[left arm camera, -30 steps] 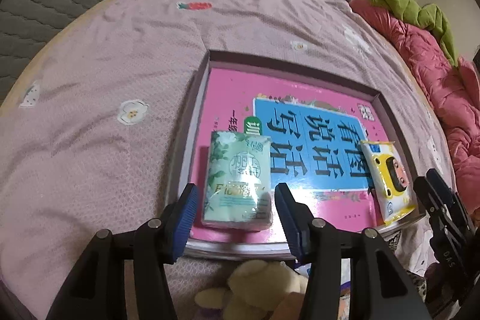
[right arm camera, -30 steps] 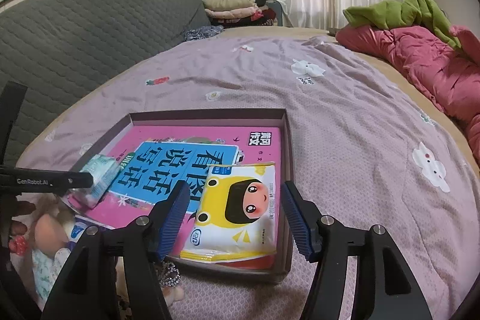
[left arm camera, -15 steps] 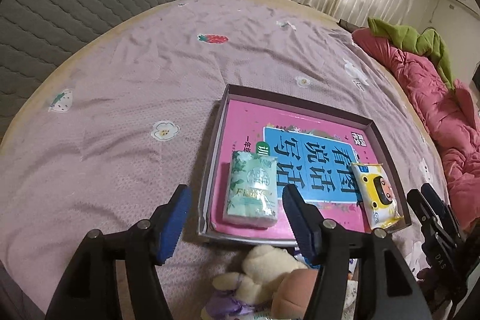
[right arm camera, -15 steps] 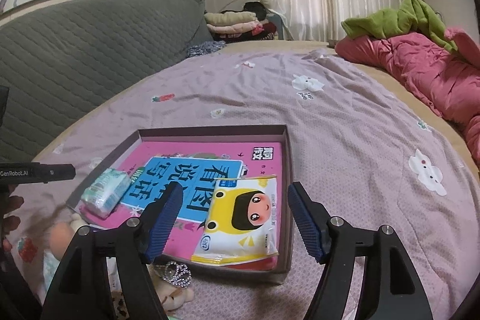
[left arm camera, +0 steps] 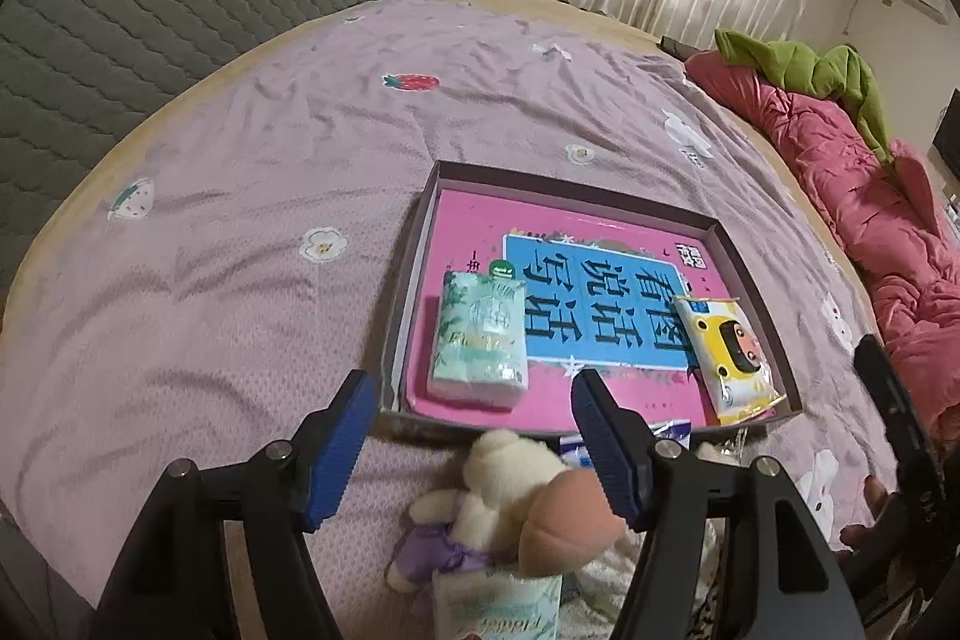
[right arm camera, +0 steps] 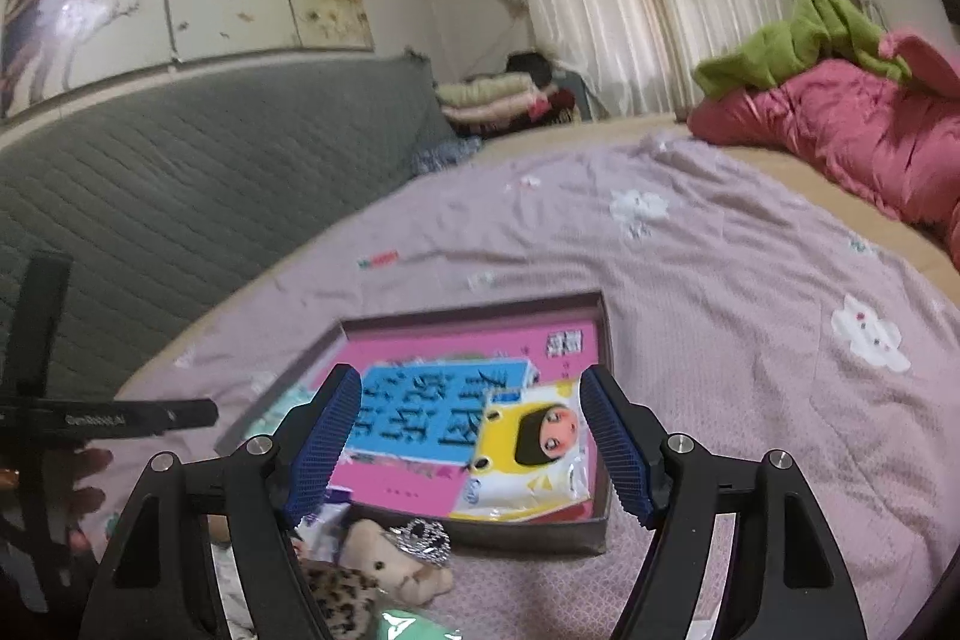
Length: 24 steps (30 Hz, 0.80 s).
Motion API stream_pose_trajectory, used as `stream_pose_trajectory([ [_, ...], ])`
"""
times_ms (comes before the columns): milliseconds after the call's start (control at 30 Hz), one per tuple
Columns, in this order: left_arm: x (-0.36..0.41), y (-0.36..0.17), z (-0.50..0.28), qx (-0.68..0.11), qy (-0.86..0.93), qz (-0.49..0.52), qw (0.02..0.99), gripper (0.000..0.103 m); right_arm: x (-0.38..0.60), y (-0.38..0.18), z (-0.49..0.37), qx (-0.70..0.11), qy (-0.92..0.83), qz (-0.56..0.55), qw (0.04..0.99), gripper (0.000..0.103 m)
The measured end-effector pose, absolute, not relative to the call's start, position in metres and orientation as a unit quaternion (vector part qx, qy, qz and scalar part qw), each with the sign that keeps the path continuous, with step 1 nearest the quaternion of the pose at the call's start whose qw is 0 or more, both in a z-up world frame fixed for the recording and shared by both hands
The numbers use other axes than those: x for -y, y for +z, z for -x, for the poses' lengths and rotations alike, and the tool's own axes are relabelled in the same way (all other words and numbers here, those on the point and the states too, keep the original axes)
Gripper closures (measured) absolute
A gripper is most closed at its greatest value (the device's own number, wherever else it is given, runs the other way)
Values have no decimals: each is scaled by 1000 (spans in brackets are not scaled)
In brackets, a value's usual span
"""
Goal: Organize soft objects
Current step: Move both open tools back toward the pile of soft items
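The shallow box (left arm camera: 414, 274) sits on my lilac bedspread (left arm camera: 228, 220) with a pink-and-blue book (left arm camera: 600, 304) flat across its floor. On the book lie two soft packs: the green tissue pack (left arm camera: 480, 340) toward the box's 8 o'clock corner, and the yellow wipes pack (left arm camera: 729, 361) at its 4 o'clock corner, well apart from each other.

My left gripper (left arm camera: 474, 436) has just been opening; its jaws stand wide with nothing between the pads. The tissue pack lies just beyond its tips at 12 o'clock, apart from them. A pile of plush toys (left arm camera: 510, 496) lies under it, outside the box's near wall.

My right gripper (right arm camera: 471, 439) has also just been opening and is empty. The wipes pack (right arm camera: 528, 454) shows through its gap, untouched, in the box (right arm camera: 540, 532). A small plush with a silver tiara (right arm camera: 414, 550) lies at 6 o'clock.
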<state>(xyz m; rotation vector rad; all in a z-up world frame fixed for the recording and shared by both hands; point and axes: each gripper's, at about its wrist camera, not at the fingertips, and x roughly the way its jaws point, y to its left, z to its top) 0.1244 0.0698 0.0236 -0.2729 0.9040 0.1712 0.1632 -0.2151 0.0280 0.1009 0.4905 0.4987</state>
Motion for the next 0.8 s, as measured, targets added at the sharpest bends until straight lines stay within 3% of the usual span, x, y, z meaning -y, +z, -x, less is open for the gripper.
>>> stream_pose_trajectory([
  [800,-55,34,-77,-437,62,132,887,36,193,20,-76,-270,198,33,942,26],
])
